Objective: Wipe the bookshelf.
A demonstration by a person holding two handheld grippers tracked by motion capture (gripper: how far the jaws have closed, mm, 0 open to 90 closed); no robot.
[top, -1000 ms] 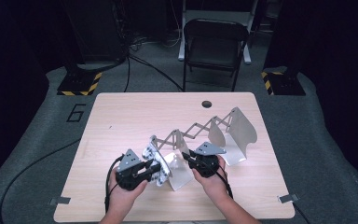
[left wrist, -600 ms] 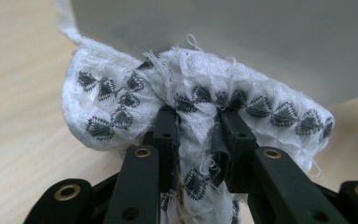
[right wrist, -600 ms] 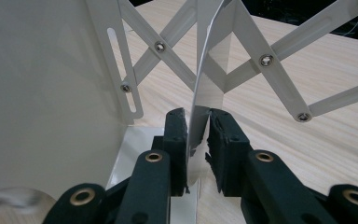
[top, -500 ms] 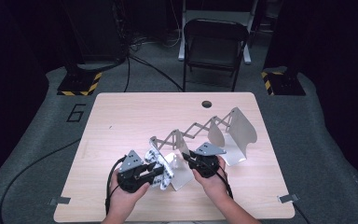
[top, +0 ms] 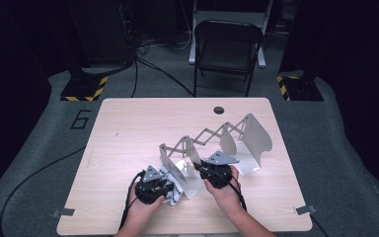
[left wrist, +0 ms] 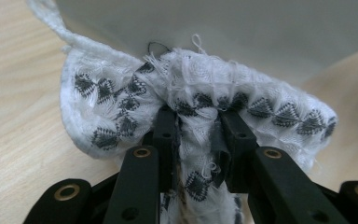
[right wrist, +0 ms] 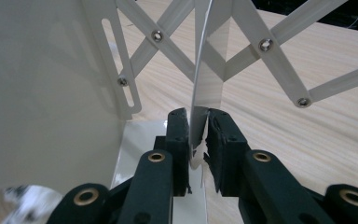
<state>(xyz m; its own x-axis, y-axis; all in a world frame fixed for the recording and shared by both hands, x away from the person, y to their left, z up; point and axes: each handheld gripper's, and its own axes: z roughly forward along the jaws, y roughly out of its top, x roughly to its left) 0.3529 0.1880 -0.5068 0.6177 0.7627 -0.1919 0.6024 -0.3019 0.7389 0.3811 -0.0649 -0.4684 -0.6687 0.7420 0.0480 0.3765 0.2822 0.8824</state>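
A white cloth (left wrist: pixel 121 93) with black diamond marks is bunched between the jaws of my left gripper (left wrist: pixel 198 135), which is shut on it. The cloth (top: pixel 174 193) lies against the near end plate of a grey metal expanding rack (top: pixel 212 136) at the table's front middle, with my left gripper (top: pixel 164 190) just left of that plate. My right gripper (top: pixel 201 168) is shut on a thin upright divider plate (right wrist: pixel 207 70) of the rack, whose edge is pinched at my right gripper (right wrist: pixel 197 126).
The rack's scissor links (right wrist: pixel 270 51) stretch back right to a curved end plate (top: pixel 256 133). A wide plate (right wrist: pixel 37 93) stands close at the left of the right gripper view. The wooden table (top: pixel 128 128) has a cable hole (top: pixel 219 109). A folding chair (top: pixel 227 44) stands behind.
My left hand has sunk a little toward the table with the cloth in its jaws. The right hand and the rack have kept still.
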